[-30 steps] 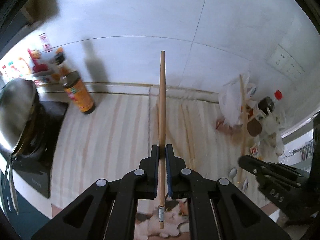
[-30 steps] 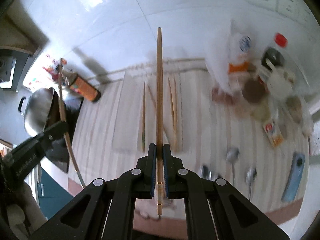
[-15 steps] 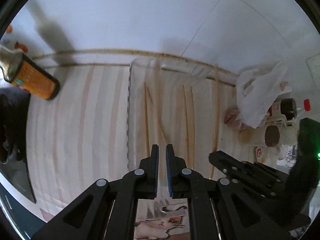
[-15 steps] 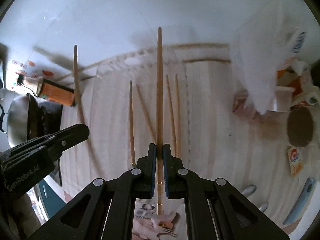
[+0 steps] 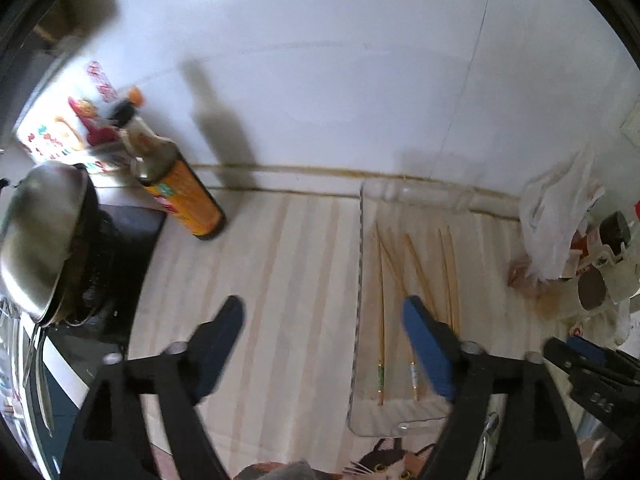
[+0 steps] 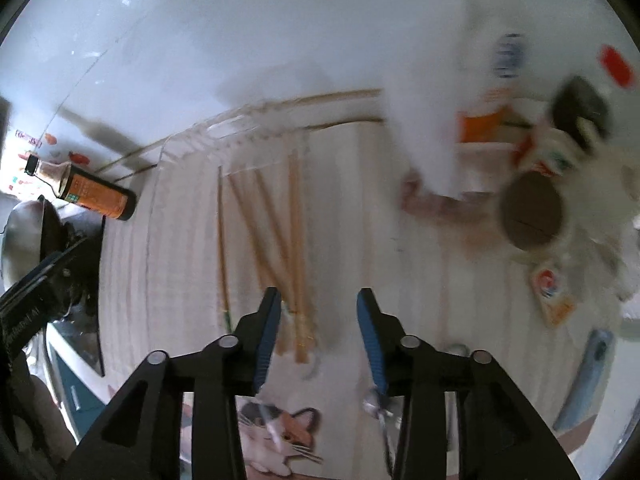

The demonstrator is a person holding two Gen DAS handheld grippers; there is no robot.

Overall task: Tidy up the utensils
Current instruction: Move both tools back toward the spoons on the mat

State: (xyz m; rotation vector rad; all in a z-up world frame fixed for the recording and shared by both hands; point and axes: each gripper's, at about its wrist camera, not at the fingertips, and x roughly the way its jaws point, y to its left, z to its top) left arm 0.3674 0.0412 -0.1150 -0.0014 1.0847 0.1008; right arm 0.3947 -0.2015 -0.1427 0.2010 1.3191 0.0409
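The chopsticks [image 5: 416, 280] lie inside a shallow clear tray [image 5: 360, 264] on the striped table [image 5: 280, 280], roughly side by side with tips toward the wall, two of them crossing near the middle (the right wrist view [image 6: 280, 240] shows them blurred, so an exact count is hard). The left gripper [image 5: 322, 320] hangs over the tray's left edge with its blue-padded jaws spread wide and nothing between them; the right gripper [image 6: 318, 320] is just above the chopsticks' near ends, jaws likewise apart and empty. A spoon [image 6: 380, 412] lies on the table under the right gripper. Further left, a sauce bottle [image 5: 176, 192] with an orange label stands near the wall, its print too small to read, beside a steel wok [image 5: 40, 232] on a dark cooktop [image 5: 132, 240]. To the right sit a white plastic bag [image 5: 560, 220] and a cluster of jars [image 5: 600, 276]. A cat picture [image 6: 280, 436] shows at the table's near edge. White lettering on the other gripper's body is only partly legible.
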